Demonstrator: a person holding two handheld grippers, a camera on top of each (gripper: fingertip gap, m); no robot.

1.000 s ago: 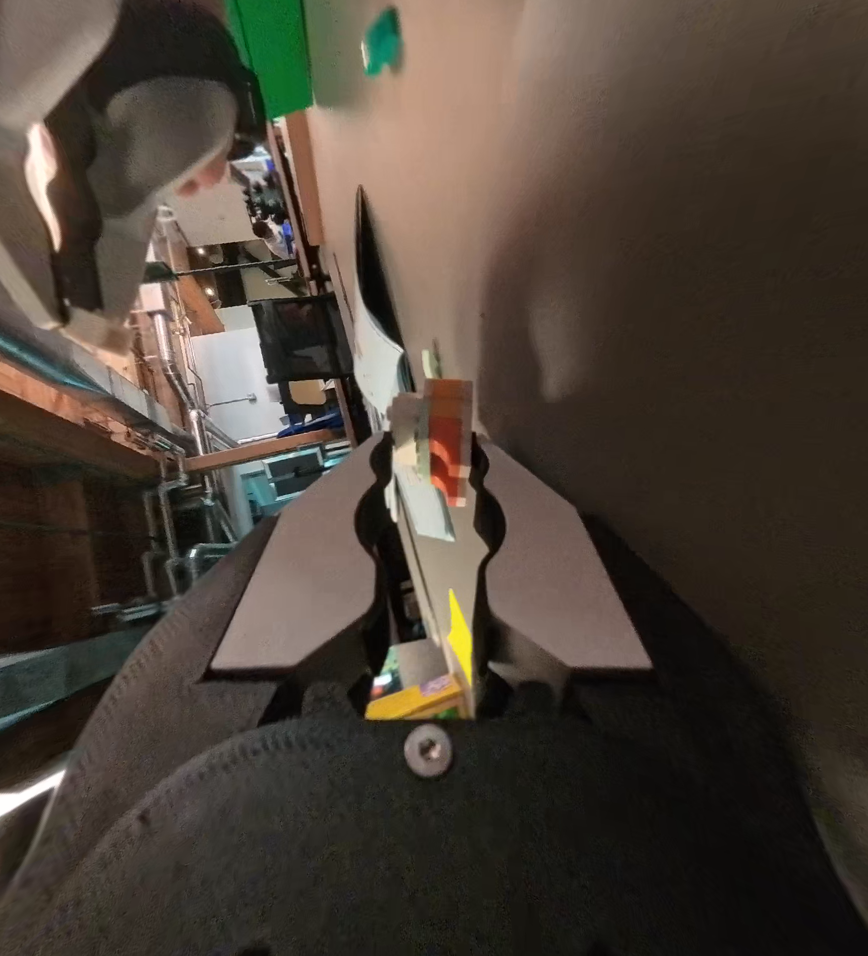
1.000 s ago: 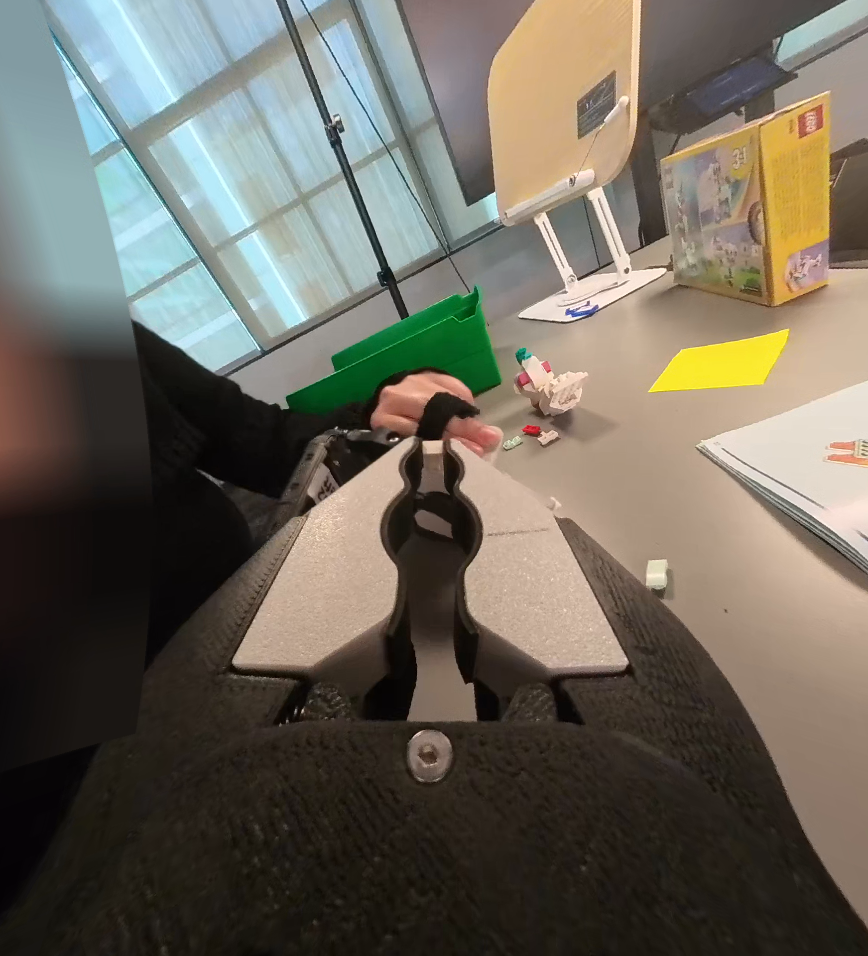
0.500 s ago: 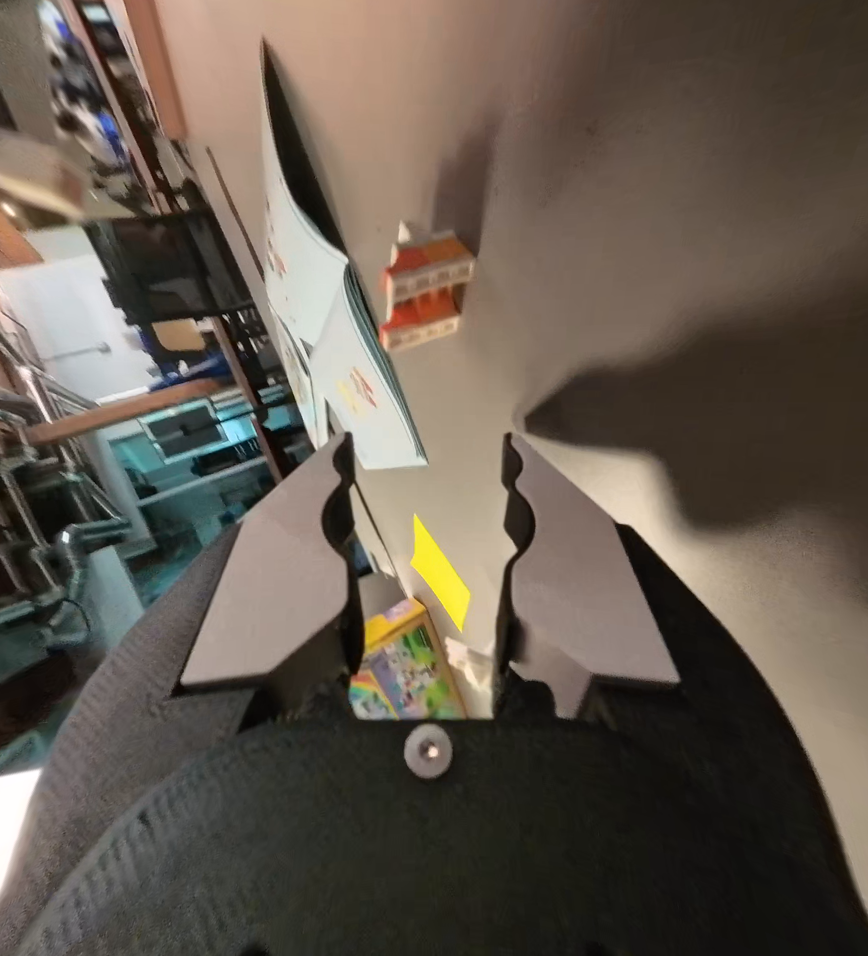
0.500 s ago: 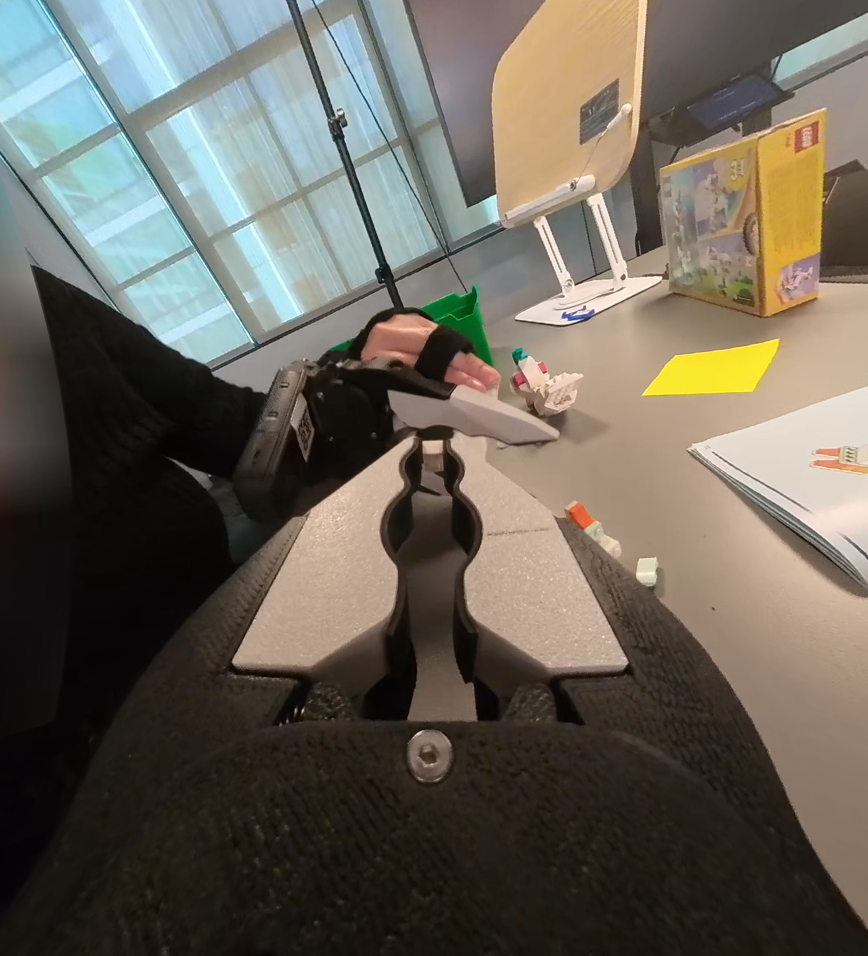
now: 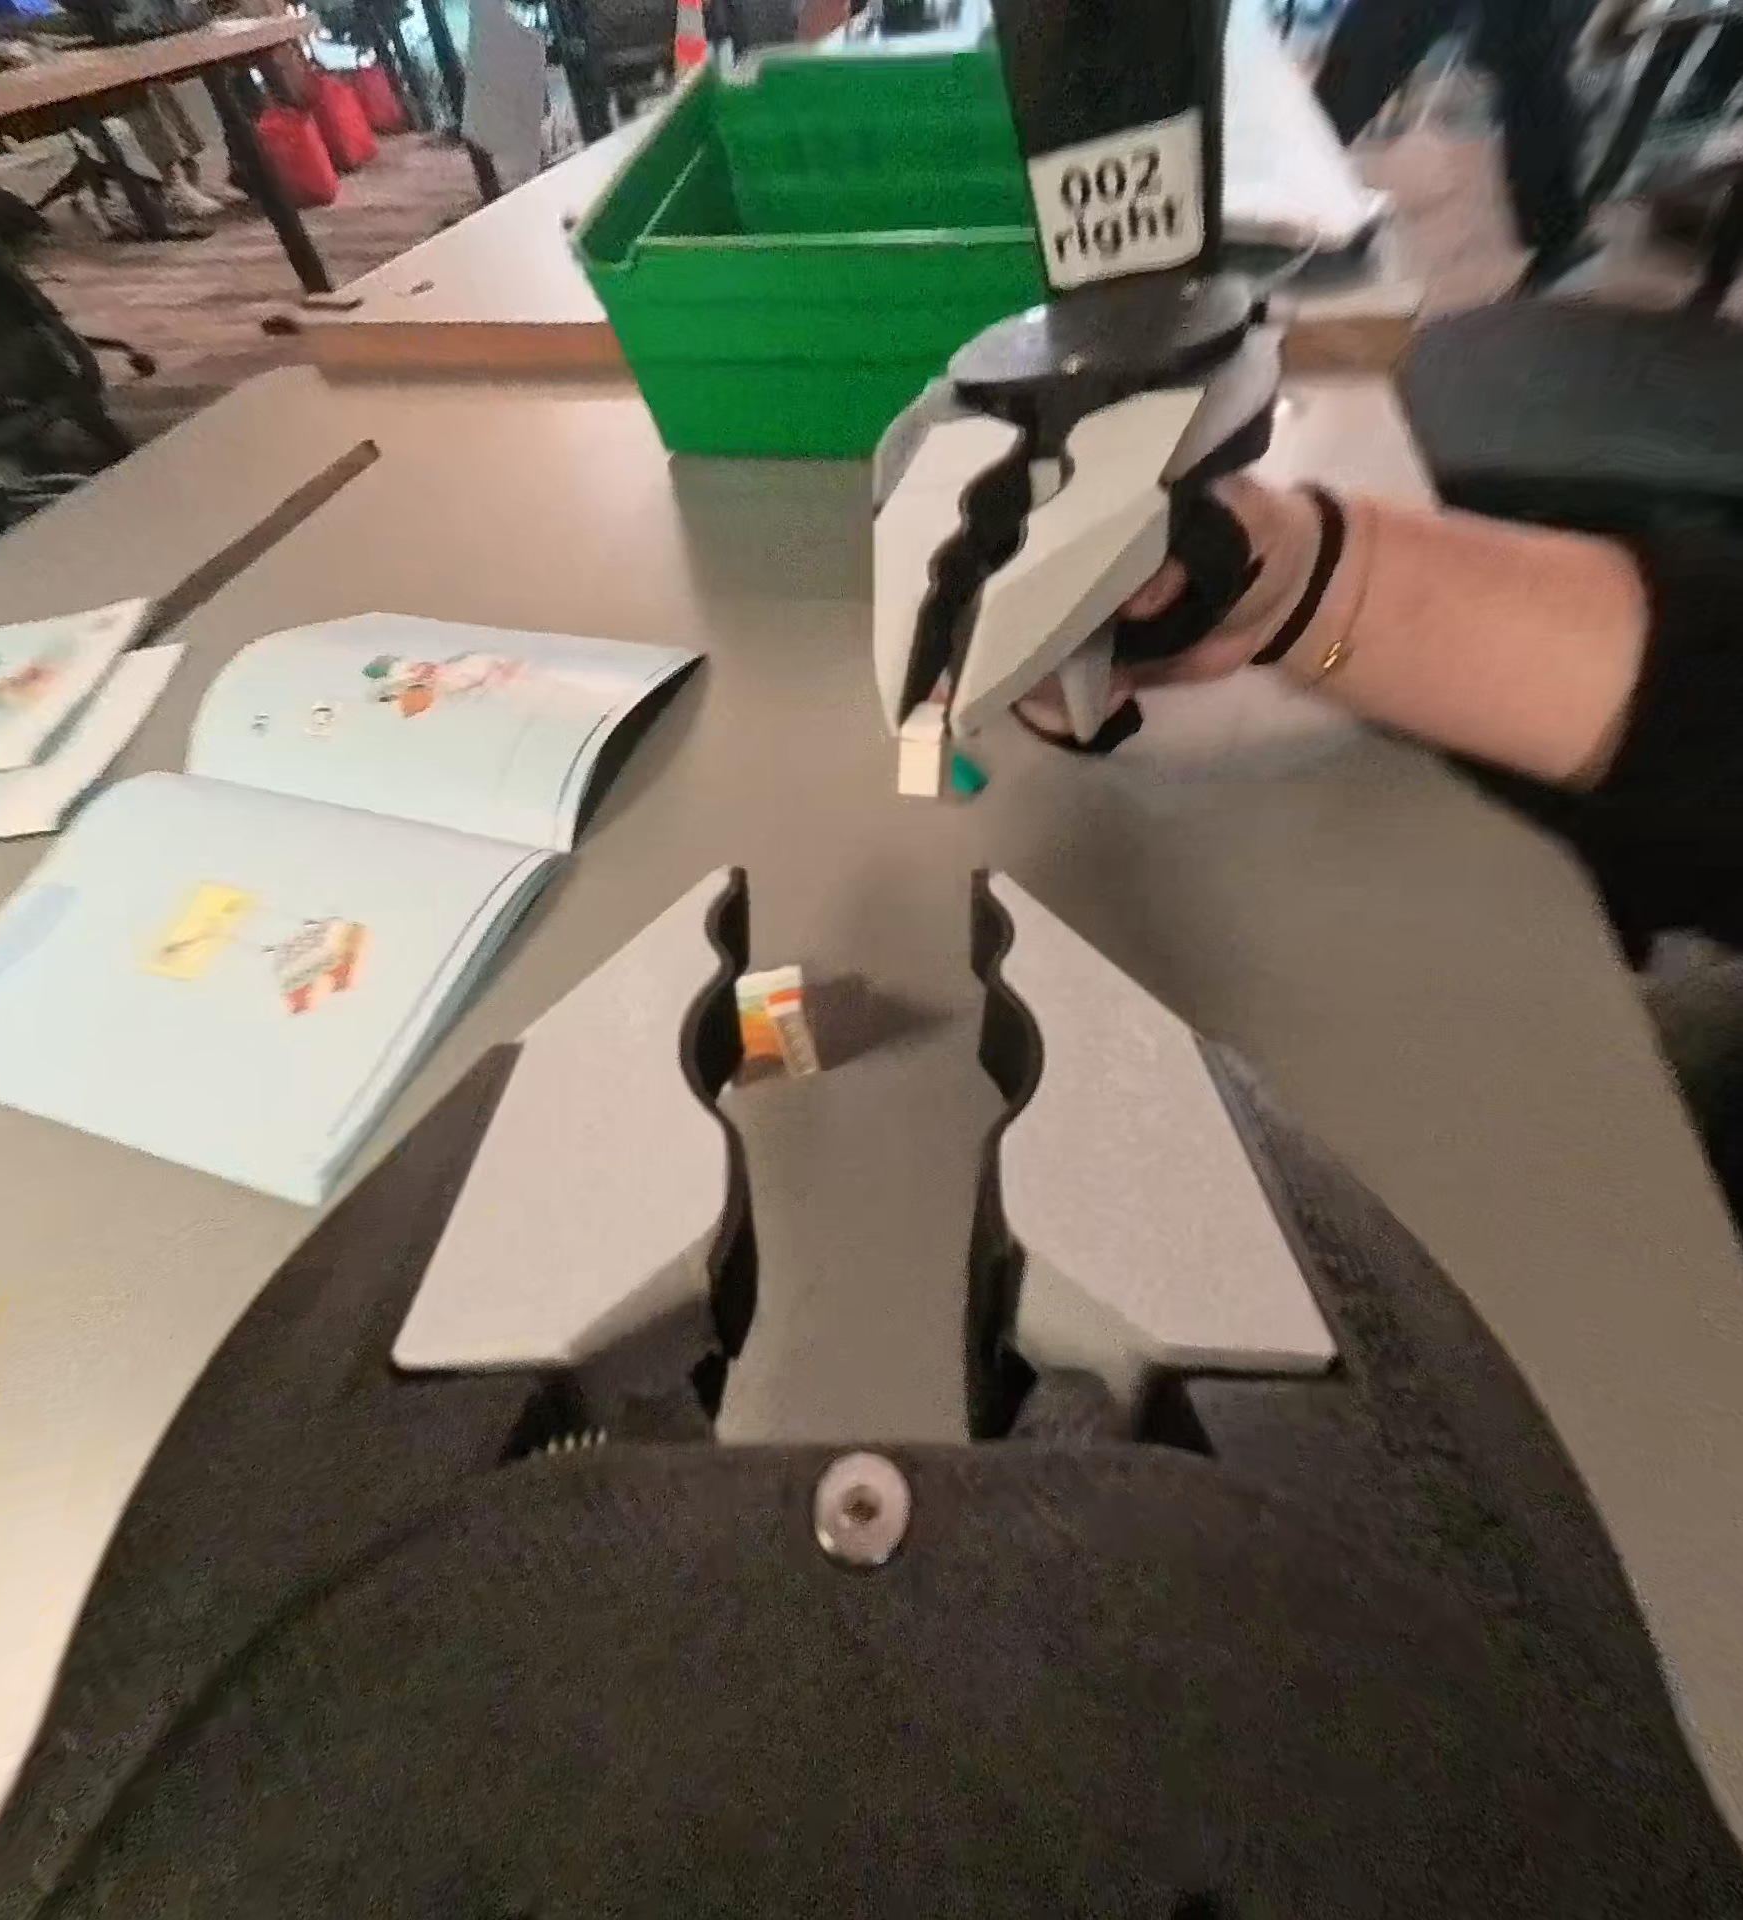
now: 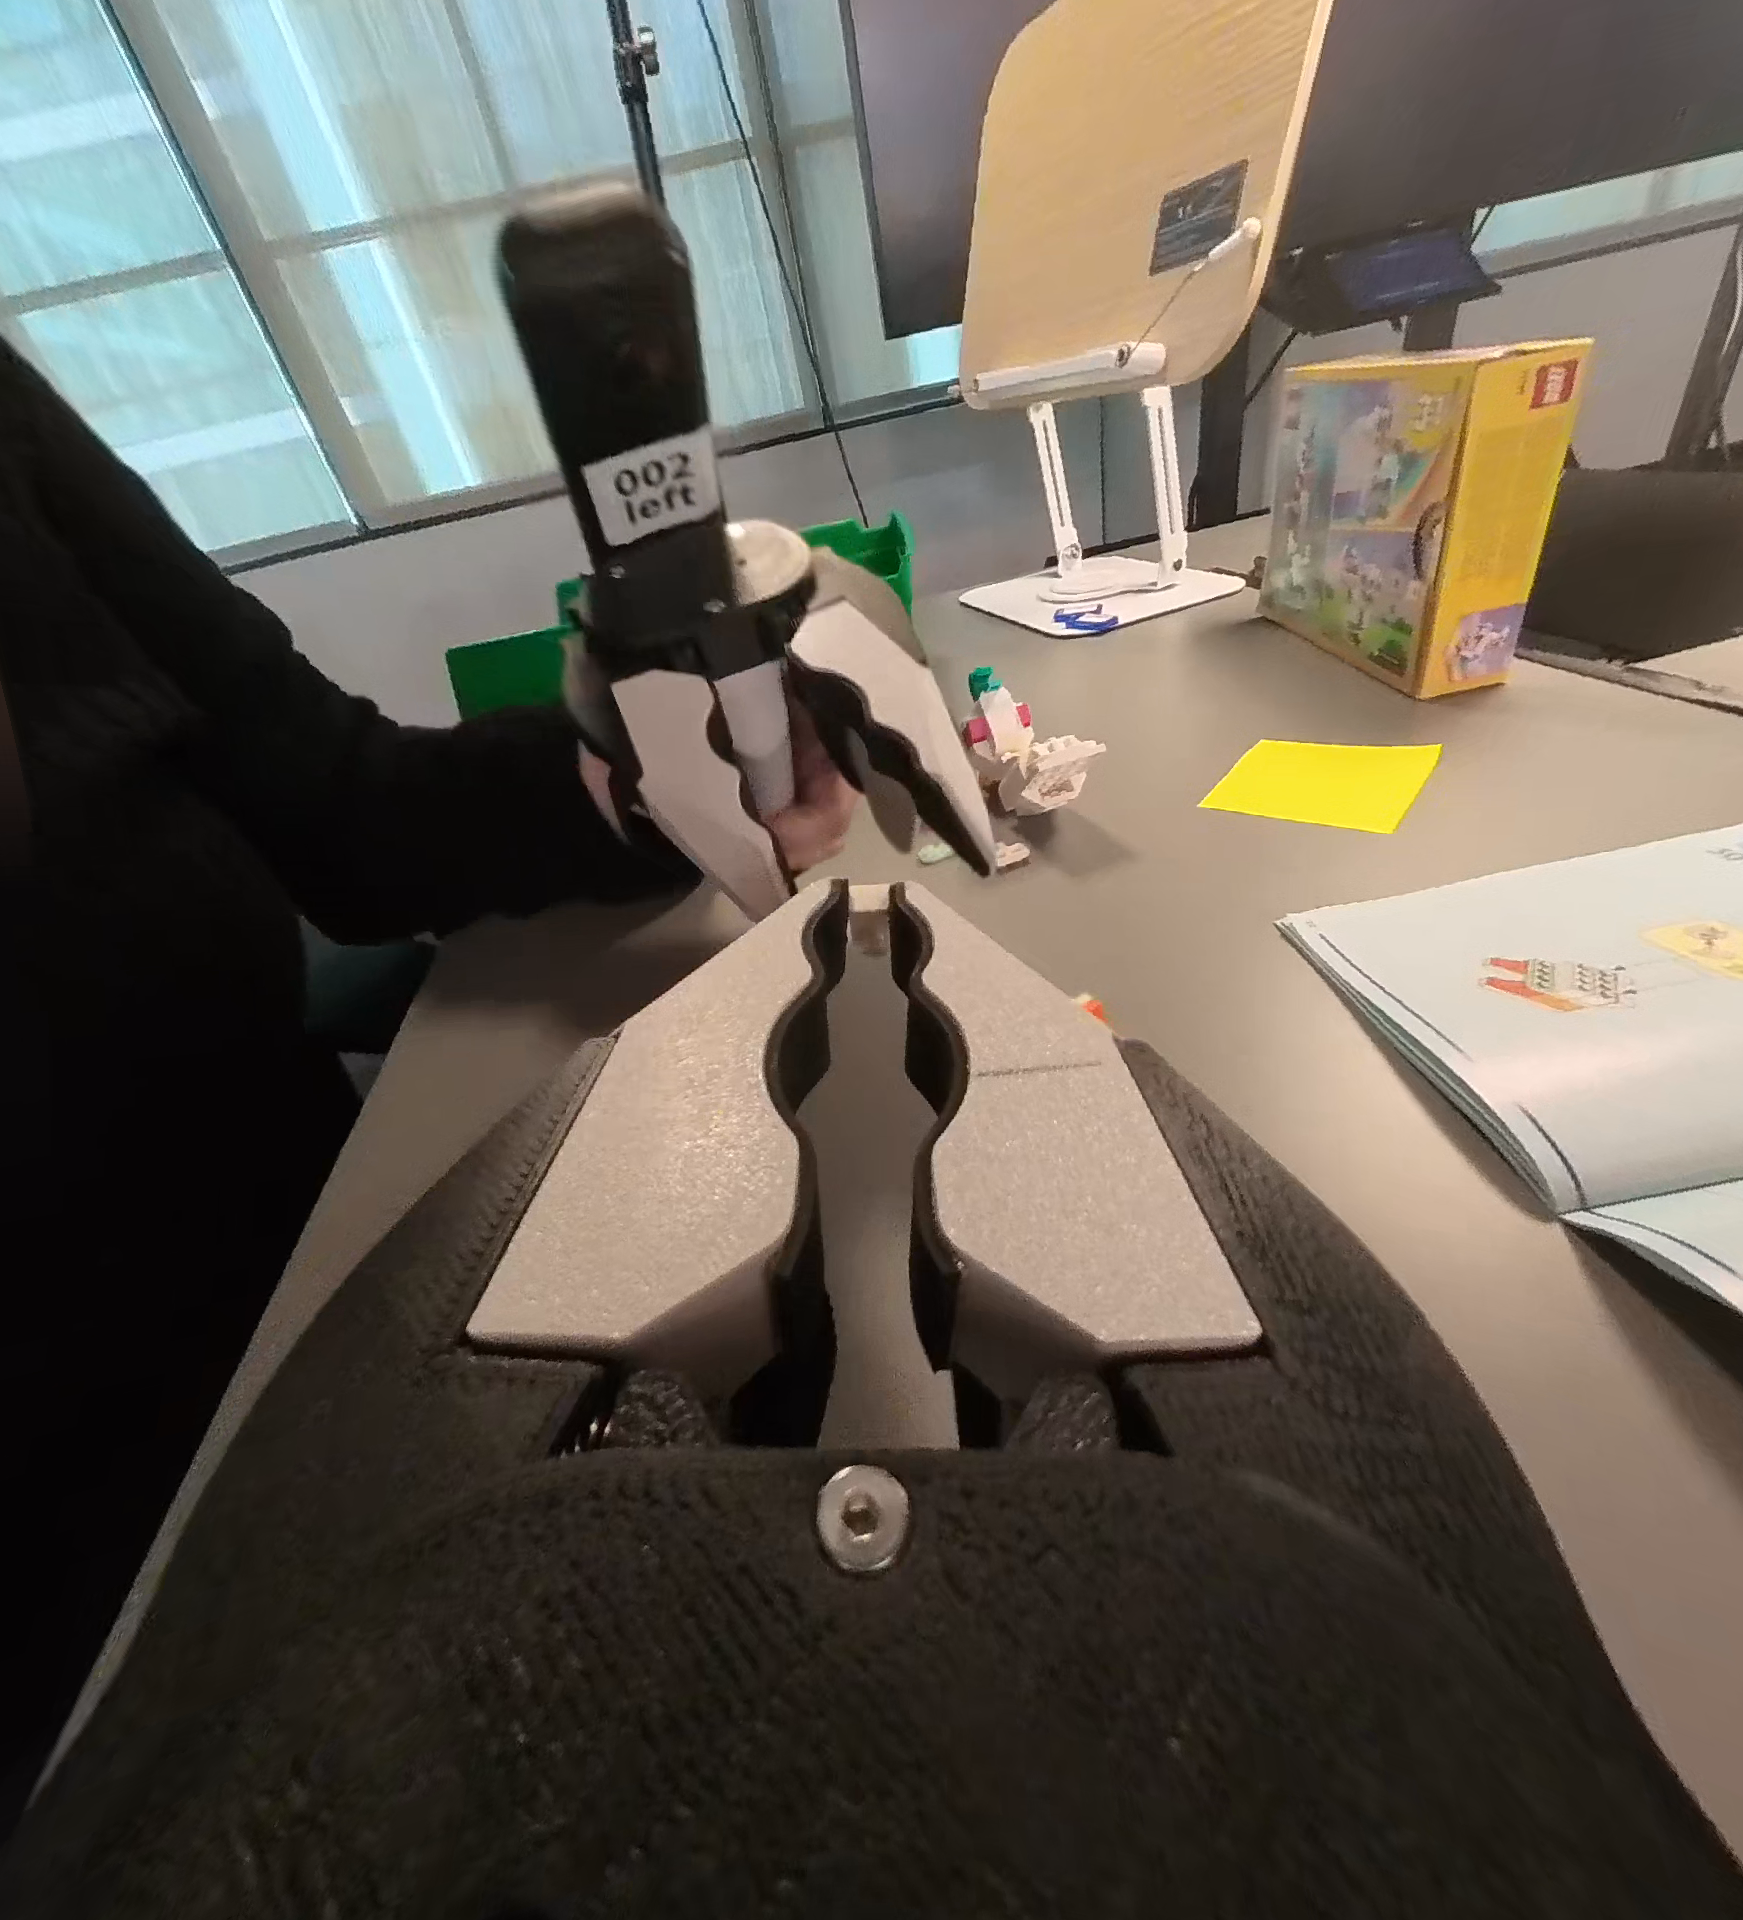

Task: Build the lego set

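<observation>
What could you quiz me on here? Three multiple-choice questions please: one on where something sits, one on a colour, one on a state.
1. Where is the small orange-and-white lego assembly?
A. in the bin
B. on the table, ahead of the left hand-held gripper
C. on the booklet

2. What colour is the bin?
A. green
B. red
C. yellow

3. What is the right hand-held gripper doing?
A. open, empty
B. lying on the table
C. shut on a white brick

Answers: B, it stands on bare table between the open fingers; A, its walls are green; C, the brick sits pinched at its fingertips.
</observation>
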